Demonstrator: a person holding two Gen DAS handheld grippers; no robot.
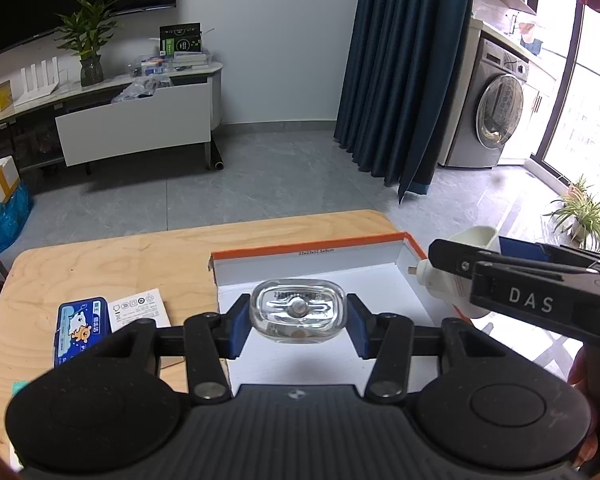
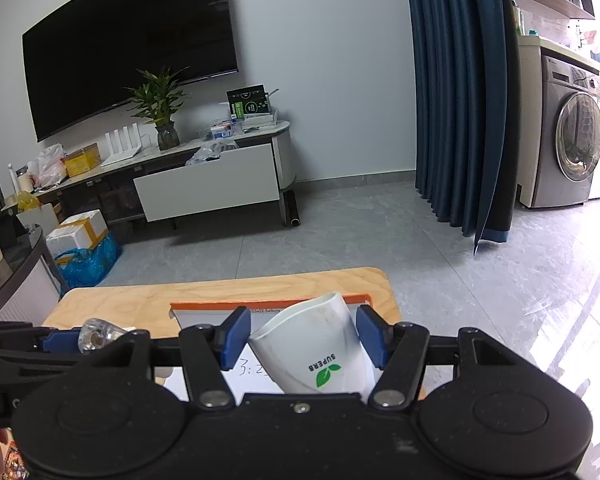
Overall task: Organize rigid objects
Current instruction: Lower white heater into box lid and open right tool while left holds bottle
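My left gripper is shut on a clear glass bottle, held bottom-forward over the white inside of an orange-edged cardboard box. My right gripper is shut on a white cup printed "SUPERB" with a green leaf, tilted, above the same box. In the left wrist view the right gripper comes in from the right over the box's right wall, with the cup between its fingers. In the right wrist view the left gripper and the glass bottle show at the left.
The box sits on a light wooden table. A blue tin with a cartoon bear and a white printed packet lie on the table left of the box. Beyond the table's far edge is grey floor, a TV stand, a curtain and a washing machine.
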